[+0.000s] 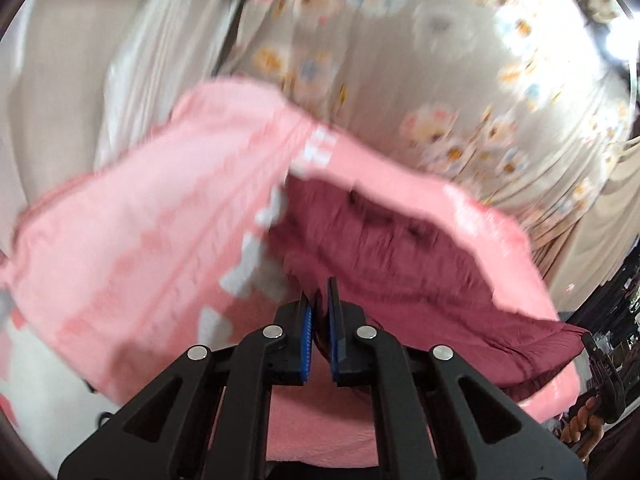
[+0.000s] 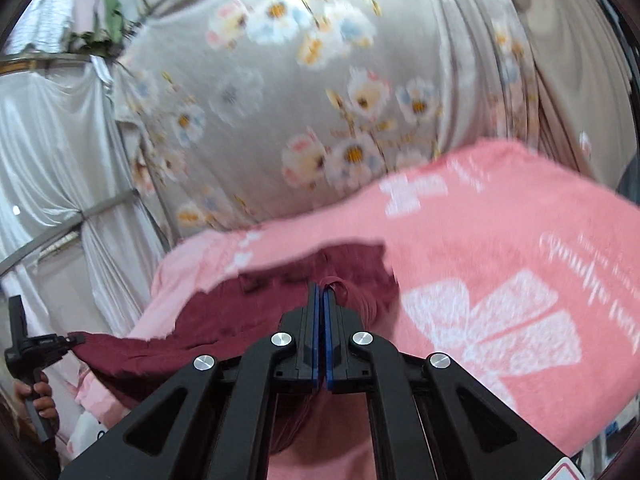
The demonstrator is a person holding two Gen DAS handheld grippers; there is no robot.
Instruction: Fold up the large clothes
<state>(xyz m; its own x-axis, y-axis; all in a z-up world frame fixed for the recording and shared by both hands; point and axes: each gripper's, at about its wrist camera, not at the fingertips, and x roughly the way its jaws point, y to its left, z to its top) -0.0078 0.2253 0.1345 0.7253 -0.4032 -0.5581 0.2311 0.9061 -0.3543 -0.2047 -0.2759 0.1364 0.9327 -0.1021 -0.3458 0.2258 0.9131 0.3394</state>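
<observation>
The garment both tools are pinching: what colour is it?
Dark maroon garment, plain, lying over a pink blanket; clearest in the right wrist view.

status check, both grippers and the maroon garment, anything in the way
Left gripper shut on maroon garment. Right gripper shut on it too. Garment spans between them over pink blanket. Nothing in the way.

The pink blanket [image 2: 500, 248] carries white cursive lettering along its right side in the right wrist view, but blur leaves it unreadable. A small white marking sits on the black handle [image 2: 40, 342] at the lower left, too small to make out. Nothing else bears writing.
</observation>
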